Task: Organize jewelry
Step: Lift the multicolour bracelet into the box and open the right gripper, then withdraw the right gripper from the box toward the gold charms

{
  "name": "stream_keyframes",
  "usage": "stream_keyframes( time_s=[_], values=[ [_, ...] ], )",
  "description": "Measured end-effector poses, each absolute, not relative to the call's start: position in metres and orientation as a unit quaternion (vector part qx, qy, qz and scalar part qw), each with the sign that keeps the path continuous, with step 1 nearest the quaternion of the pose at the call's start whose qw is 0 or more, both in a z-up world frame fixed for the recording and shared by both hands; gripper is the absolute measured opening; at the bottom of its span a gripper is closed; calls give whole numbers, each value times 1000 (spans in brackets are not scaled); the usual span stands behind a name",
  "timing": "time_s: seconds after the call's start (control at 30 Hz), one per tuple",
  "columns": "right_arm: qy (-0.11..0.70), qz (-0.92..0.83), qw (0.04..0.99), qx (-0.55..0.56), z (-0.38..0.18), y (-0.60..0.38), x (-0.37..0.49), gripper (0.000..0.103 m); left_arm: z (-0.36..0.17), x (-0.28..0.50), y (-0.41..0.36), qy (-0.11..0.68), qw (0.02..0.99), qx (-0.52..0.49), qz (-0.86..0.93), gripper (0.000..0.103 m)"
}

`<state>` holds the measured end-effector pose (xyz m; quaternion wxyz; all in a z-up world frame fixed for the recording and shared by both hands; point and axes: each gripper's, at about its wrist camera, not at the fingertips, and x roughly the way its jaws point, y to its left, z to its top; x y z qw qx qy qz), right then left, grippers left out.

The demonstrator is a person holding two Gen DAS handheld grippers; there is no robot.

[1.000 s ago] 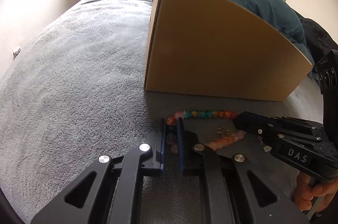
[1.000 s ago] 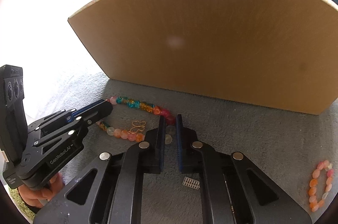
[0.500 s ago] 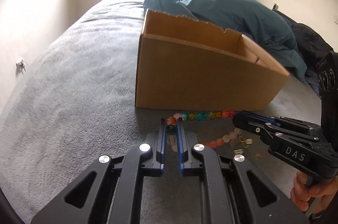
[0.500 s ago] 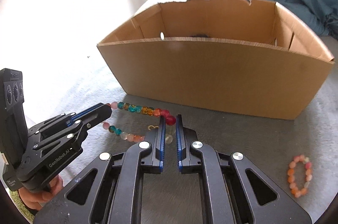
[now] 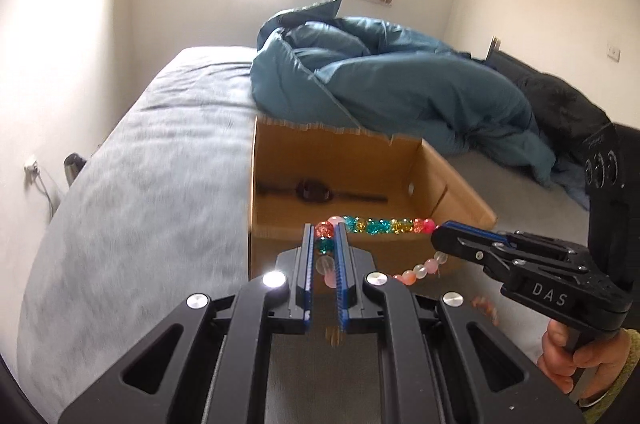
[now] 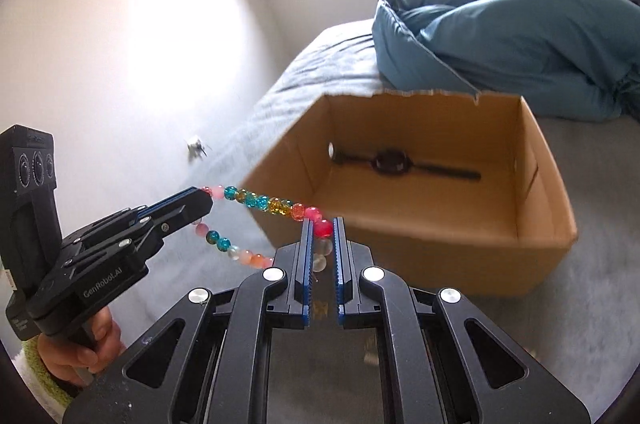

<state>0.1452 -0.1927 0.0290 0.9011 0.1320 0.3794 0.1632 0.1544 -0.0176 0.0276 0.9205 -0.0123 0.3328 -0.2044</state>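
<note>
Your way into the open brown cardboard box [image 6: 432, 252] at twelve o'clock is clear above its near wall; a dark wristwatch [image 6: 390, 161] lies inside.

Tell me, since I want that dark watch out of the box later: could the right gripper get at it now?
Probably not yet: the right gripper and left gripper share the beaded necklace. The cardboard box is open-topped, the watch uncovered.
</note>
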Motion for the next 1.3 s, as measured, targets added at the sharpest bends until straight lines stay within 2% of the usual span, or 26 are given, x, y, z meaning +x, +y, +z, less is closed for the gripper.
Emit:
stream_keyframes(
  time_s=[0.17,0.4,0.7,0.93,1.3],
  values=[
    [396,158,894,137,34,-195,197,7,38,204,-31,343,918,13,-201,9],
    [478,137,855,146,-8,-191,275,7,9,278,-62,394,899,82,-171,9],
    [566,133,796,166,-65,-183,321,8,-37,320,-76,450,872,131,-141,9],
    [591,140,775,173,-70,-180,329,10,-45,324,-83,457,866,152,-133,10],
    [572,130,793,164,-56,-183,323,14,-38,323,-84,452,870,159,-116,11]
  ],
)
